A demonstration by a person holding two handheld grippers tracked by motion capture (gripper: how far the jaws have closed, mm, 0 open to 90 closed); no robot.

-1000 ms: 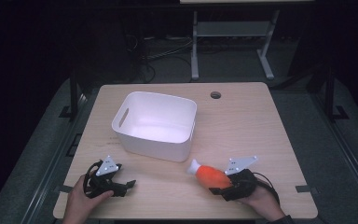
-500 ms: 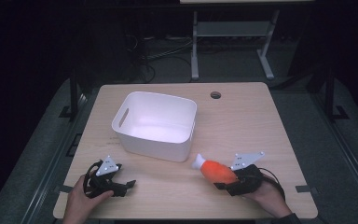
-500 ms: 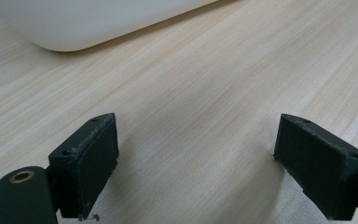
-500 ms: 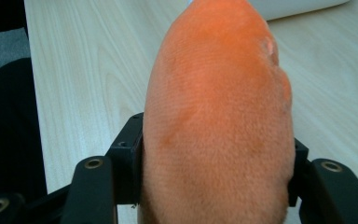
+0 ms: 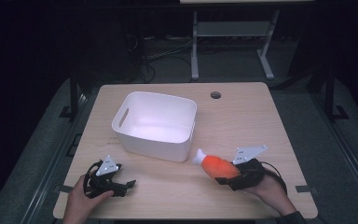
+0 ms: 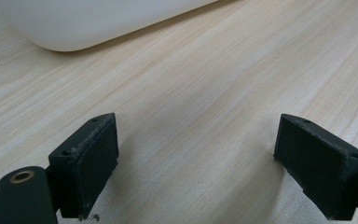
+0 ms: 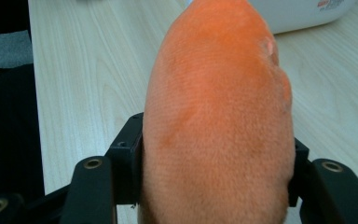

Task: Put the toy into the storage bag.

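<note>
An orange plush toy (image 5: 216,165) with a white tip is held just off the table at the front right, its tip toward the white bin (image 5: 135,113). My right gripper (image 5: 227,178) is shut on it; in the right gripper view both jaws press the sides of the fuzzy orange plush toy (image 7: 216,116). My left gripper (image 5: 129,184) rests at the table's front left, pointing right. In the left gripper view its jaws stand wide apart, and the left gripper (image 6: 214,163) has only bare wood between its fingertips.
The white bin is empty and stands at the table's middle left, with a handle slot in its left wall. A round cable hole (image 5: 215,95) sits at the back of the wooden table (image 5: 242,121). Dark floor and a metal stand lie beyond.
My right gripper has carried the orange toy a little to the right and upward. The left gripper has stayed where it was.
</note>
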